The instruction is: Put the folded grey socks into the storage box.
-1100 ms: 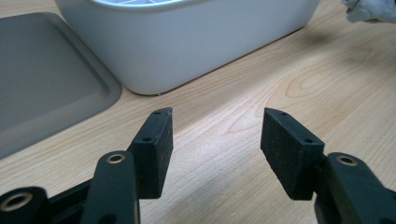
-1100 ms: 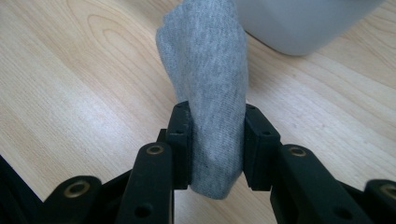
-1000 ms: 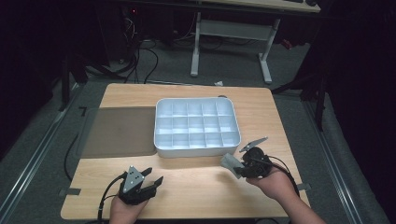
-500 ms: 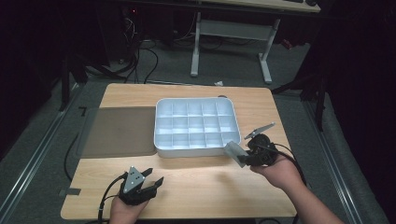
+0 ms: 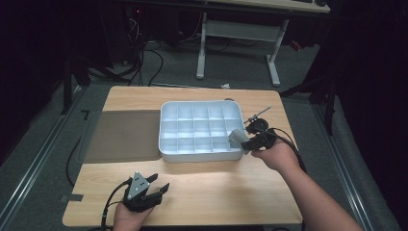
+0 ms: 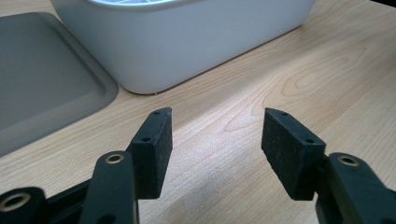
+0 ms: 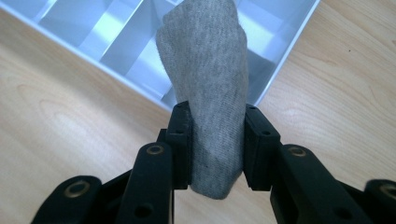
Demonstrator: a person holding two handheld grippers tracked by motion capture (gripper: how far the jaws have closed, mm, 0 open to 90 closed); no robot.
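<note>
Right gripper view has the right gripper point(image 7: 217, 140) clamped on a rolled grey sock point(image 7: 205, 93), its length running straight ahead over the near corner of the white compartment tray point(image 7: 289, 46).

Grey knit cloth point(image 7: 205, 93); white compartment tray point(image 5: 166, 144); light woodgrain table point(image 5: 216, 192); grey-brown mat point(image 5: 125, 134).

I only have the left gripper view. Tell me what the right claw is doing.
Observer: The right claw is shut on a rolled grey sock.
Operator: Say where it is.
Observer: At the near right corner of the white divided tray, sock over the rim.
Operator: Report what's in the tray.
Observer: The compartments look empty.
</note>
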